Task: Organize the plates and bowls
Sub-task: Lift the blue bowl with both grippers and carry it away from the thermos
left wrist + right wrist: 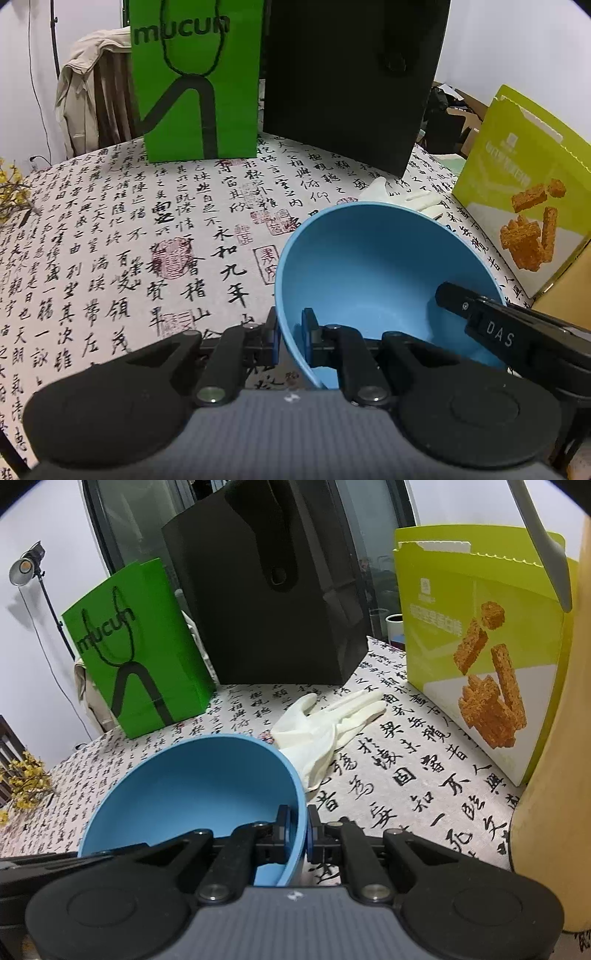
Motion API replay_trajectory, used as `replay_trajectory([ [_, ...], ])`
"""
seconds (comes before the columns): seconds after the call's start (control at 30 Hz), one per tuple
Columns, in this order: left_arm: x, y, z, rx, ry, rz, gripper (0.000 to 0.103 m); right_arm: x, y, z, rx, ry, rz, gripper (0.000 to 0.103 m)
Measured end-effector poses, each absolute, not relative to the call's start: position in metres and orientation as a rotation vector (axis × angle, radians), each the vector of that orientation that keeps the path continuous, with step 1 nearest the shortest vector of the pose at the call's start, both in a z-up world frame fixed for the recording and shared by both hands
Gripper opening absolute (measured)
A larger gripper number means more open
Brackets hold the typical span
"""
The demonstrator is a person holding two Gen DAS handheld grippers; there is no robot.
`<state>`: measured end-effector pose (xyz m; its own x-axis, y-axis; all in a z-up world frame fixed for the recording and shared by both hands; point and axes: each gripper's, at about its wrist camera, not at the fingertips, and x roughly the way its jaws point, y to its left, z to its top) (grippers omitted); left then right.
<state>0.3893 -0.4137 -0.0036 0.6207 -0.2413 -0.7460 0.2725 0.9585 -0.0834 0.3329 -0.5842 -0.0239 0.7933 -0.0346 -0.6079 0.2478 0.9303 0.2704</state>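
Observation:
A blue bowl (384,273) hangs tilted over the calligraphy tablecloth, held by both grippers at once. My left gripper (290,334) is shut on the bowl's near-left rim, one pad outside and one inside. The right gripper's black finger (480,317) reaches into the bowl from the right in the left wrist view. In the right wrist view the same blue bowl (192,786) fills the lower left, and my right gripper (298,830) is shut on its right rim. No plates are in view.
A green paper bag (195,85), a black bag (347,81) and a yellow-green snack box (476,635) stand along the table's back and right. A white rubber glove (325,723) lies just beyond the bowl. Yellow dried flowers (22,782) sit at the left edge.

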Motion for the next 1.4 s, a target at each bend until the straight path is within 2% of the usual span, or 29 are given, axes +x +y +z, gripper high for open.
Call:
replay_trajectory([
  [1.4, 0.321, -0.380, 0.032, 0.052, 0.784, -0.295, 0.012, 0.264, -0.550, 0.011, 0.337, 0.593, -0.145, 0.008],
])
